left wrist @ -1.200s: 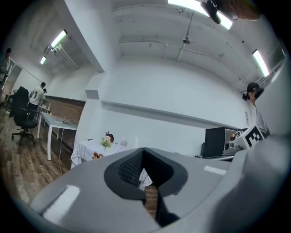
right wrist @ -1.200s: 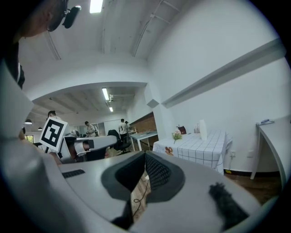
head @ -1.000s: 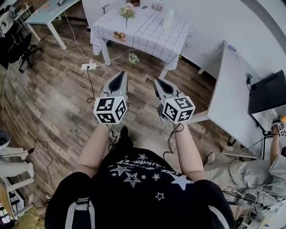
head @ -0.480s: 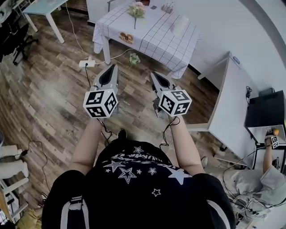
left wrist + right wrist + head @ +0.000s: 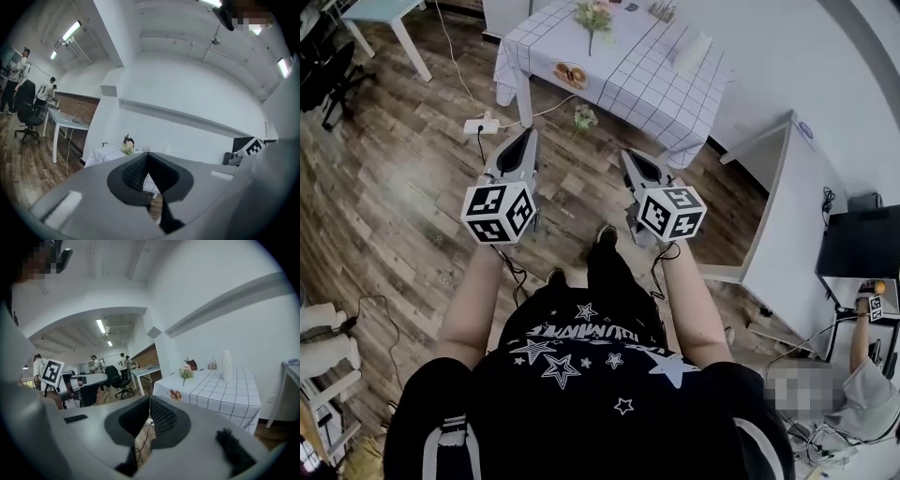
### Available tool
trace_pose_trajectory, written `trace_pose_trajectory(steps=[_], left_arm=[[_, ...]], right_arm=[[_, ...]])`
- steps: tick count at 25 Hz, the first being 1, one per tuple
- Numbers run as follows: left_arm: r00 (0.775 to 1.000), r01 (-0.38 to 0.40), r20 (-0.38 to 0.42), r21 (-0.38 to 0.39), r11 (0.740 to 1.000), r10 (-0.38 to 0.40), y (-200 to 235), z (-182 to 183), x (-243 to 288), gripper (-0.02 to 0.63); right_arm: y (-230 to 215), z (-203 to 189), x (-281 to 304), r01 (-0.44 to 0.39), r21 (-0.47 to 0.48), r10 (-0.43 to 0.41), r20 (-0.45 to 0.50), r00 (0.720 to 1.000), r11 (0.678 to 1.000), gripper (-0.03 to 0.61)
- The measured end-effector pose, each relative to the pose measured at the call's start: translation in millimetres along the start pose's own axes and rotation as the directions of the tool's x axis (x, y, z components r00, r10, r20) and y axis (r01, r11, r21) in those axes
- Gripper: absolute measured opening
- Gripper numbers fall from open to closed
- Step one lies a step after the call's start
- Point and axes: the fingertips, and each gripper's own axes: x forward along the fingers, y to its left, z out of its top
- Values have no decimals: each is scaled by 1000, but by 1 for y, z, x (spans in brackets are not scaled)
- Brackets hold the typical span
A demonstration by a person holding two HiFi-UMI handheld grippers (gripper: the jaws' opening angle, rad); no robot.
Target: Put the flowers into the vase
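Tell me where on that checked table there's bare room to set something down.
The checked table is bare across its middle, between the plate at the near-left edge and the tall white thing on the right, and at its near right corner. The far end is crowded: flowers and small items.

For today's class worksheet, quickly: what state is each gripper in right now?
Left gripper: closed, holding nothing.
Right gripper: closed, holding nothing.
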Motion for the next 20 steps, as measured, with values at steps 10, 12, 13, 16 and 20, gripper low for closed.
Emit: trace_pose_trajectory(steps=[10, 12, 13, 16, 20], left_arm=[[1000, -26, 18, 47, 999, 25, 7, 9, 77, 6], [999, -37, 15, 59, 998, 36, 8, 11, 99, 6], [999, -41, 13, 61, 997, 41, 9, 12, 110, 6], [999, -48, 4, 59, 997, 48, 8, 11, 140, 6], [998, -56, -10, 75, 996, 57, 3, 8, 180, 6]], right_arm=[[-80, 42, 79, -86, 28, 84, 62, 995, 996, 14], [-100, 53, 93, -93, 34, 91, 70, 993, 995, 14], [-109, 57, 99, -97, 42, 94, 75, 993, 994, 14], [-137, 66, 114, -108, 69, 102, 85, 991, 992, 14], [-175, 72, 130, -115, 81, 109, 71, 992, 990, 14]])
